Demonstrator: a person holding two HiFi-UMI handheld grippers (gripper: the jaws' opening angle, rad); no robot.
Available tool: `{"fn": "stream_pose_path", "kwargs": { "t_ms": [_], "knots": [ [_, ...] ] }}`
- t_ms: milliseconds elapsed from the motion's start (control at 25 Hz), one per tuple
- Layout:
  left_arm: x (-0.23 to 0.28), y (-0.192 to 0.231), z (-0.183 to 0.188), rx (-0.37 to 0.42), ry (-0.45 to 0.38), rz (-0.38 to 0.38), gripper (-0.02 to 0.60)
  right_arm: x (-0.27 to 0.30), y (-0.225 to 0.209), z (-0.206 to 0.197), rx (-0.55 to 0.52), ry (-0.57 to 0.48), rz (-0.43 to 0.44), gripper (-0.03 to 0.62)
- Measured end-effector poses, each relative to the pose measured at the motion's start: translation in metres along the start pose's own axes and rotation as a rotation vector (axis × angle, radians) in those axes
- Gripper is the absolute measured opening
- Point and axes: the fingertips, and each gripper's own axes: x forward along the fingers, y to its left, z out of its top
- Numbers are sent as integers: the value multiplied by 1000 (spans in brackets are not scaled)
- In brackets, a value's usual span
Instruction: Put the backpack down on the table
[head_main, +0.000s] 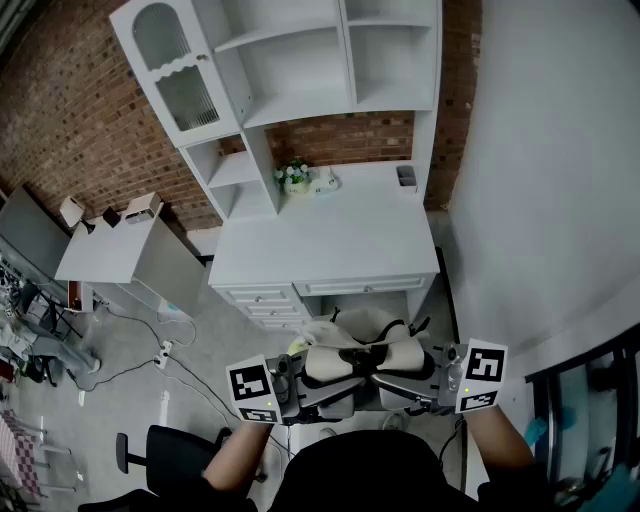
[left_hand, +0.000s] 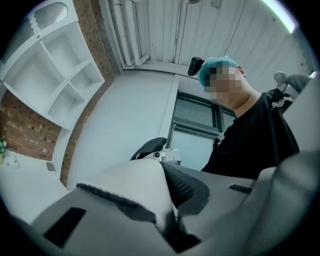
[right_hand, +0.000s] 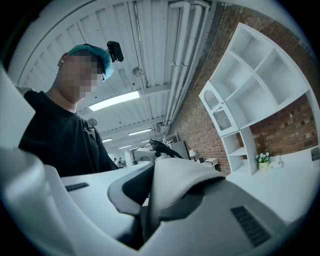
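Note:
A white backpack (head_main: 362, 328) with black trim hangs in front of me, above the floor and short of the white desk (head_main: 330, 245). My left gripper (head_main: 332, 386) is shut on its left shoulder strap (head_main: 330, 363), my right gripper (head_main: 392, 386) on the right strap (head_main: 398, 358). In the left gripper view, white padded strap (left_hand: 132, 185) with black mesh is pinched between the jaws of the left gripper (left_hand: 167, 220). The right gripper view has the right gripper (right_hand: 142, 220) clamped on the other white strap (right_hand: 180, 177). The bag's lower part is hidden behind the grippers.
On the desk's back edge stand a flower pot (head_main: 295, 177), a small white object (head_main: 326, 183) and a cup (head_main: 405, 176), under a white shelf unit (head_main: 290, 60). A grey side table (head_main: 110, 252) is at left, a black chair (head_main: 160, 450) near my left elbow, a wall at right.

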Motion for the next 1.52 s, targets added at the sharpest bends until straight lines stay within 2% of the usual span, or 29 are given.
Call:
{"fn": "stream_pose_path", "kwargs": {
  "t_ms": [280, 440, 720, 1000, 1160, 1520],
  "knots": [
    [10, 7, 0, 10, -2, 10, 52, -10, -8, 1, -3, 3, 20, 46],
    [20, 14, 1, 43, -7, 48, 52, -18, -14, 7, 21, -3, 42, 48],
    [42, 22, 0, 66, -21, 94, 52, -40, -24, 11, -2, 2, 77, 48],
    [63, 27, 4, 82, -32, 120, 52, -59, -30, 22, -53, 8, 124, 48],
    [71, 40, 6, 71, -51, 148, 52, -64, -43, 26, -35, -5, 120, 48],
    [87, 85, 9, 28, -31, 69, 52, -77, -94, 34, 8, -44, 38, 48]
  ]
}}
